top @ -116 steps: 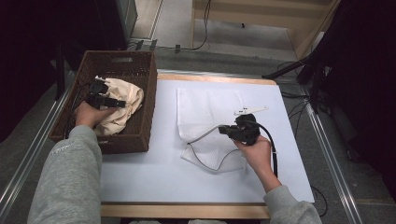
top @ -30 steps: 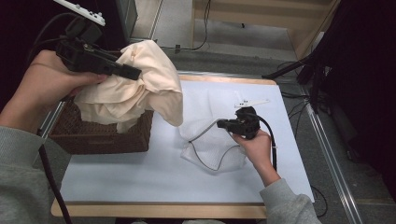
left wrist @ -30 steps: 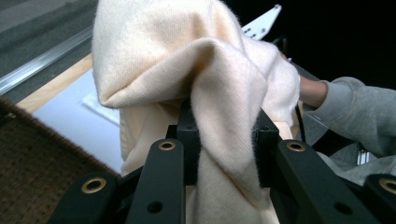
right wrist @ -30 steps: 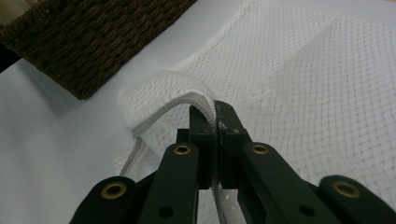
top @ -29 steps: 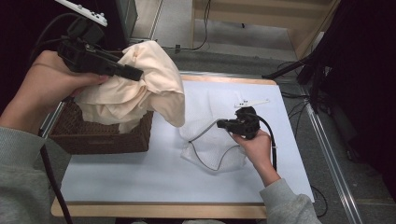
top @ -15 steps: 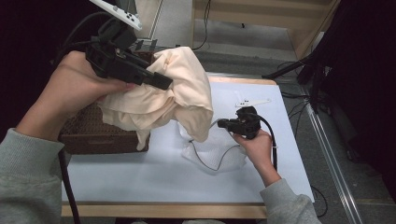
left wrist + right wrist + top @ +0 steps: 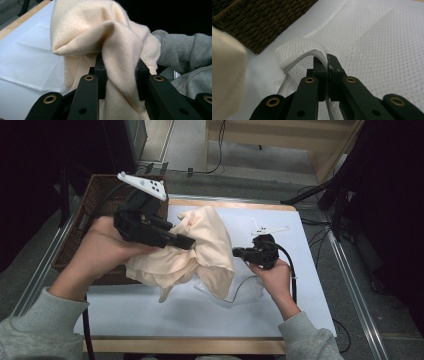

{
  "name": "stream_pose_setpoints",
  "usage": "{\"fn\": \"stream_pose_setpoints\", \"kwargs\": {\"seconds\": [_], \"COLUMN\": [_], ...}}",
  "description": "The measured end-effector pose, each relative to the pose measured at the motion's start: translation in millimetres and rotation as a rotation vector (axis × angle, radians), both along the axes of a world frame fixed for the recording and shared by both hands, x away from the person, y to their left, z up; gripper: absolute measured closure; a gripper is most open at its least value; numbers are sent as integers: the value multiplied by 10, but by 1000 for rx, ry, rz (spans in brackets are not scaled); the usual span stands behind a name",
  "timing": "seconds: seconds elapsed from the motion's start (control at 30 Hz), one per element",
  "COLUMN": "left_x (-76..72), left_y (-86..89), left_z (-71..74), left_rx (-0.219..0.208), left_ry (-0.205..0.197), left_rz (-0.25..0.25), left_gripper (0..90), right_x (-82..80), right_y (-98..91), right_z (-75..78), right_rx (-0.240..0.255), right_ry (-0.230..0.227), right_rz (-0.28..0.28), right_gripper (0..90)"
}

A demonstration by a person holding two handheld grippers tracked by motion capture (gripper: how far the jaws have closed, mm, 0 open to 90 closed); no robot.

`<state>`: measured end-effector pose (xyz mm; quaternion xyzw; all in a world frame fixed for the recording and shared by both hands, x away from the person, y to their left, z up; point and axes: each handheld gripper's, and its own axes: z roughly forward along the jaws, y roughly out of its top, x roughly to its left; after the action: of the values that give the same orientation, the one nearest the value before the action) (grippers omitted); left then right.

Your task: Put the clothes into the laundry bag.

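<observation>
A cream cloth (image 7: 205, 245) hangs bunched from my left gripper (image 7: 187, 242), which is shut on a fold of it above the table's middle. In the left gripper view the fold (image 7: 117, 50) runs between the black jaws of that gripper (image 7: 120, 67). A white mesh bag (image 7: 247, 290) lies flat on the white mat, partly hidden under the cloth. My right gripper (image 7: 237, 252) is shut on the bag's raised edge. The right gripper view shows its jaws (image 7: 325, 61) pinching the mesh rim (image 7: 302, 47), which is lifted into a small arch, with the cream cloth (image 7: 224, 70) blurred at the left.
A dark wicker basket (image 7: 95, 195) stands at the table's left, behind my left hand. The white mat (image 7: 175, 310) covers the wooden table top. A grey sleeve (image 7: 180, 52) lies beyond the cloth in the left gripper view. Cables run along the floor at the right.
My left hand has carried the cream cloth from above the basket rightward and down, over the mesh bag and close to the right gripper. The right gripper has stayed put.
</observation>
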<state>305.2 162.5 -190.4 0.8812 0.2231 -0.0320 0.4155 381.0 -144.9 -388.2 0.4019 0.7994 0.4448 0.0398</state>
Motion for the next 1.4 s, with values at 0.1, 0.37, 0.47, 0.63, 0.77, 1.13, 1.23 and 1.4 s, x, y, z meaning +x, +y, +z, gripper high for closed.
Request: {"fn": "stream_pose_setpoints", "kwargs": {"seconds": [0.1,0.37,0.47,0.63,0.77,1.13,1.23,1.4], "left_x": [-28,-72,-97,-79,-72,-55,-46,-48], "left_y": [-30,-198,-281,-338,-341,-298,-201,-80], "left_z": [-203,-736,-902,-1177,-1332,-1514,-1413,-1241], "left_rx": [-10,26,40,7,-22,-11,-16,11], "left_ry": [7,20,20,43,41,24,6,-40], "left_rz": [0,-1,-3,13,41,121,137,175], "left_gripper": [722,722,722,722,722,722,722,722], "right_x": [-4,-21,-25,-29,-31,-67,-67,-73], "right_y": [2,21,34,50,49,70,48,35], "right_z": [2,6,8,8,11,40,37,37], "right_rx": [0,-8,-10,-14,-11,-20,-16,-20], "right_ry": [1,-2,-2,-6,-6,-11,-11,-8], "right_rz": [0,2,3,8,8,7,2,-7], "right_gripper": [880,880,880,880,880,880,880,880]}}
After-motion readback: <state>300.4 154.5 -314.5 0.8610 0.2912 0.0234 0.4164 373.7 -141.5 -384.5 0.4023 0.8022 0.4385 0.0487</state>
